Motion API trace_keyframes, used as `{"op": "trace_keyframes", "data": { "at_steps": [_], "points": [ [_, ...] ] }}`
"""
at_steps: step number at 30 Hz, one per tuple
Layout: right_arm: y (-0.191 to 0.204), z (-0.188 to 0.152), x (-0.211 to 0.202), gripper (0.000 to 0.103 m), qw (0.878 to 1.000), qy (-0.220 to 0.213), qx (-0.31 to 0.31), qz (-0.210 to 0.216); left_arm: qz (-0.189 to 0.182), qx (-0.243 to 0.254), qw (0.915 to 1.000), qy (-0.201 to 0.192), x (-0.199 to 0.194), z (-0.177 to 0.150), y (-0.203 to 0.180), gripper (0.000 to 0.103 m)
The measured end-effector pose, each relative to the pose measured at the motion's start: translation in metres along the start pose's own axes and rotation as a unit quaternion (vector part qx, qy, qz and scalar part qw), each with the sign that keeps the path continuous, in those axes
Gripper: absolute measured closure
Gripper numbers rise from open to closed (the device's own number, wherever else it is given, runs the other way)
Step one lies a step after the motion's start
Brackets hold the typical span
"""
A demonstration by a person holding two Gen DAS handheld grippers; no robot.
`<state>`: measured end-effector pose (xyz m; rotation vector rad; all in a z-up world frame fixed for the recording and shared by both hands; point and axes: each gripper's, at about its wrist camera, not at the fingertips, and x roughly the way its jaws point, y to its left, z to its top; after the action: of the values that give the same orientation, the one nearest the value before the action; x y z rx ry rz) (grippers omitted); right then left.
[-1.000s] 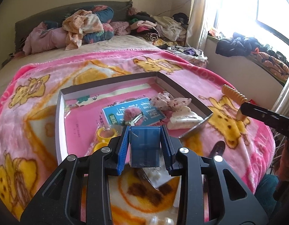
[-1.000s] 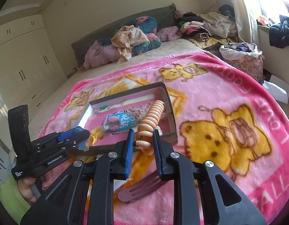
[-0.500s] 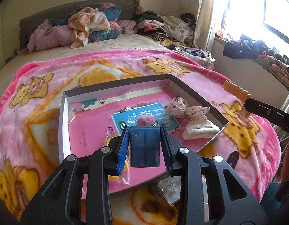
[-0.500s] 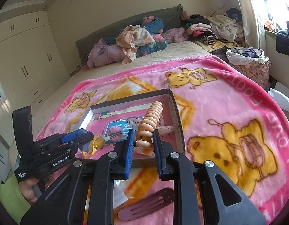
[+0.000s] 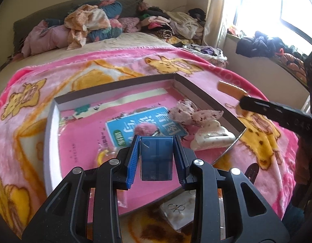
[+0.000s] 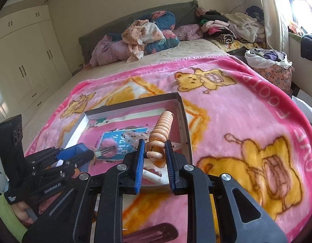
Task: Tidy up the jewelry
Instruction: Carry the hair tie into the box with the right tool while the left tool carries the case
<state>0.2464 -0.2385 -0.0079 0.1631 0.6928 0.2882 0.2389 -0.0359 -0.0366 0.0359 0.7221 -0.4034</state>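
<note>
A bed (image 6: pixel 176 64) fills both views, spread with a pink blanket (image 6: pixel 247 109) printed with yellow bears, and on that blanket sits a shallow open box (image 5: pixel 51 121) with grey walls and a pink lining, which serves as the place to gather the hair things and jewelry. Inside the box lie a blue card with printed characters (image 5: pixel 119 127), a floral fabric bow (image 5: pixel 194 113), a cream claw clip (image 5: pixel 212 139), a fluffy pink clip (image 5: pixel 145 128) and a small yellow piece (image 5: pixel 101 158) in clear wrapping. The right hand-held gripper (image 6: pixel 154 163) is pinching the lower end of a peach ribbed clip (image 6: pixel 161 131), which stands up above the near right part of the box, not yet set down. The left hand-held gripper (image 5: pixel 157 158) hangs over the near edge of the box with a dark blue block seen between its pads; whether that is a held thing or part of the tool, and whether the pads press on it, cannot be told. The step in hand looks like the delivery of the peach clip into the box. The next move calls for lowering it into a bare patch of lining near the cream clip, then spreading the pads so it lies flat and does not tip over the wall. A dark pink clip (image 6: pixel 151 233) and a small white card (image 5: pixel 176 210) on the blanket outside the box probably remain to be collected.
</note>
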Motion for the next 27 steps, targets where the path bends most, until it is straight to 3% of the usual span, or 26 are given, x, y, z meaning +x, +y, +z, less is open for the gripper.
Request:
{"op": "trace_keyframes", "data": {
  "at_steps": [11, 27],
  "points": [
    [-0.002, 0.006, 0.031, 0.083, 1.000, 0.020, -0.023, -0.006, -0.007, 0.015, 0.9997, 0.019, 0.023, 0.000, -0.007, 0.078],
    [0.000, 0.000, 0.068, 0.083, 0.998, 0.050, -0.030, -0.012, 0.000, -0.004, 0.9995, 0.030, 0.036, -0.004, 0.004, 0.078]
  ]
}}
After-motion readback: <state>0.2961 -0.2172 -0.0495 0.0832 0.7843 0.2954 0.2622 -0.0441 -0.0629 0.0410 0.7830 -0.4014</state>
